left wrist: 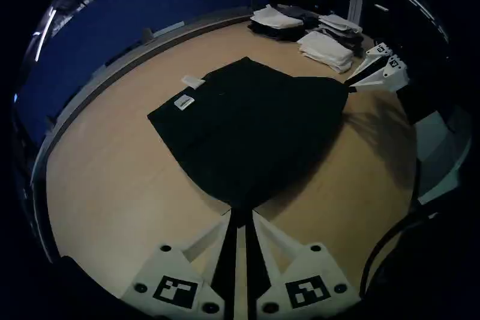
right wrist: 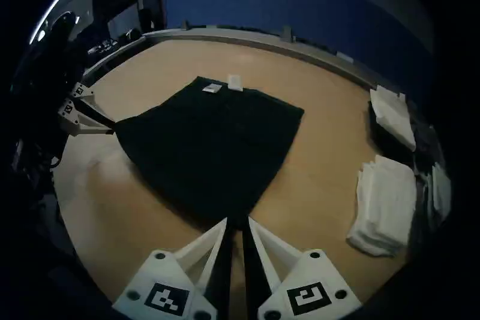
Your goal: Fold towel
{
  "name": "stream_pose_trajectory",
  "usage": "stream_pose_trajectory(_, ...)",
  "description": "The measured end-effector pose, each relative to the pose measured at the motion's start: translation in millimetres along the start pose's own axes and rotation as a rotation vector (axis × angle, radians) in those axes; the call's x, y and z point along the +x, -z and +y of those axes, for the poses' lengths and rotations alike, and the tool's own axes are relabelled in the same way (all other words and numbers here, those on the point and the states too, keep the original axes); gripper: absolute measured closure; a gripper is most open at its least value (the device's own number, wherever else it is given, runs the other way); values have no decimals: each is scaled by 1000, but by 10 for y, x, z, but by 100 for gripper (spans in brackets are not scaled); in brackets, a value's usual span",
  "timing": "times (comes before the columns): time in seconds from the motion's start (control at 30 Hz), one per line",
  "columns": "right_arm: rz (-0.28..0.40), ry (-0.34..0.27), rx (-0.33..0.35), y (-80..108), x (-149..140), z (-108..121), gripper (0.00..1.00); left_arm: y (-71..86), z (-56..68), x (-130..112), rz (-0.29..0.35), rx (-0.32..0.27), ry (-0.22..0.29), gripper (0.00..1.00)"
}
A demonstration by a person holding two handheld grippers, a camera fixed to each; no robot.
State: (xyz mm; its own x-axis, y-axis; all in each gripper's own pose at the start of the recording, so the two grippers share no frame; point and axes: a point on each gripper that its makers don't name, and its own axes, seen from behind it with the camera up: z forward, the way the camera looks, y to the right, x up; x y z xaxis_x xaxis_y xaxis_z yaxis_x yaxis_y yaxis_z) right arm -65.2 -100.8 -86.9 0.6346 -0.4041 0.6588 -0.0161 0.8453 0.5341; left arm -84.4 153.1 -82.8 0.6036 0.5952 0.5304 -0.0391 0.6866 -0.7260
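Note:
A black towel (left wrist: 258, 128) (right wrist: 210, 140) lies spread on the wooden table (left wrist: 114, 176) (right wrist: 327, 158), with a white label (left wrist: 183, 102) (right wrist: 211, 87) near its far edge. My left gripper (left wrist: 241, 221) is shut on the nearest towel corner, and dark cloth runs between its fingers. In the right gripper view it pinches that corner at the left (right wrist: 111, 127). My right gripper (right wrist: 237, 224) is shut on the neighbouring corner. In the left gripper view it holds that corner at the upper right (left wrist: 350, 83). The edge between the two held corners is slightly raised.
A small white card (left wrist: 193, 81) (right wrist: 234, 83) lies by the towel's far edge. Stacks of folded white and dark towels (left wrist: 327, 50) (right wrist: 384, 206) sit at one end of the table. A blue partition (left wrist: 150, 14) (right wrist: 300, 8) borders the far side.

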Motion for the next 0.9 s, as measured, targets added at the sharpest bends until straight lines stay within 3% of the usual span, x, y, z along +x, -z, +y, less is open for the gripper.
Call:
stream_pose_trajectory(0.5, 85, -40, 3, 482, 308, -78, 90, 433, 42, 236, 47, 26, 51, 91)
stream_pose_trajectory(0.9, 124, -71, 4, 702, 373, -130, 90, 685, 79, 351, 75, 32, 67, 91)
